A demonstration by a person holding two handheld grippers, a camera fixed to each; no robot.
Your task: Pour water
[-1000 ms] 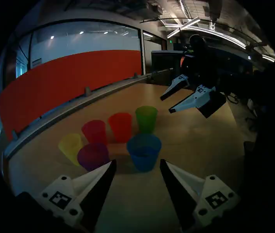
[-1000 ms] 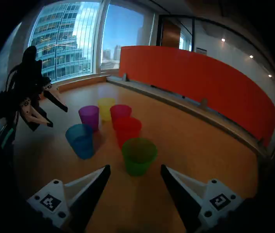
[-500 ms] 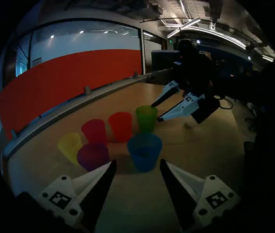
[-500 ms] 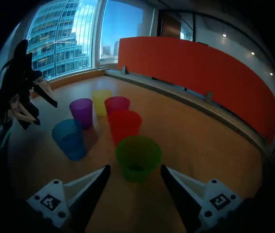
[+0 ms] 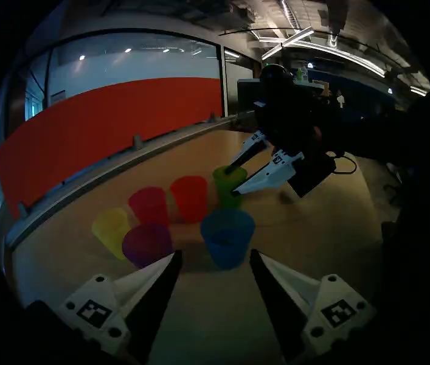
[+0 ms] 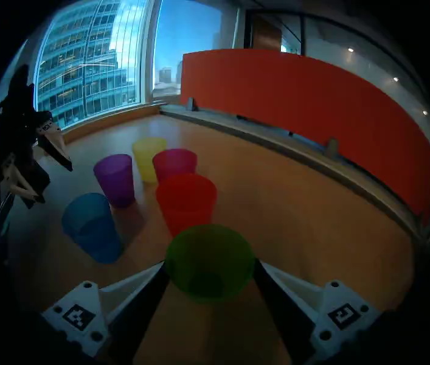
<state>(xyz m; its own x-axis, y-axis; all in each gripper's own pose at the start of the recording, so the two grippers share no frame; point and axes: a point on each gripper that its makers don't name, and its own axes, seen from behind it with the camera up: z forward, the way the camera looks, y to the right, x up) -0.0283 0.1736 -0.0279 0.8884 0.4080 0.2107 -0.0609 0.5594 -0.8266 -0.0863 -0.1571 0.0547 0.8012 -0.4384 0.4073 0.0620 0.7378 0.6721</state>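
Green cup (image 6: pixel 210 277) stands on the worktop (image 6: pixel 324 225) just before the red cup (image 6: pixel 186 199), between the right gripper (image 6: pixel 210 262) fingers, which are apart; contact undeterminable. Left gripper (image 5: pixel 215 251) fingers apart, empty.

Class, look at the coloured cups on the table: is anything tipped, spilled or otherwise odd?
Nothing stands out. The green cup, red cup, pink cup, yellow cup, purple cup and blue cup all stand upright, clustered on the wooden table; no spill shows.
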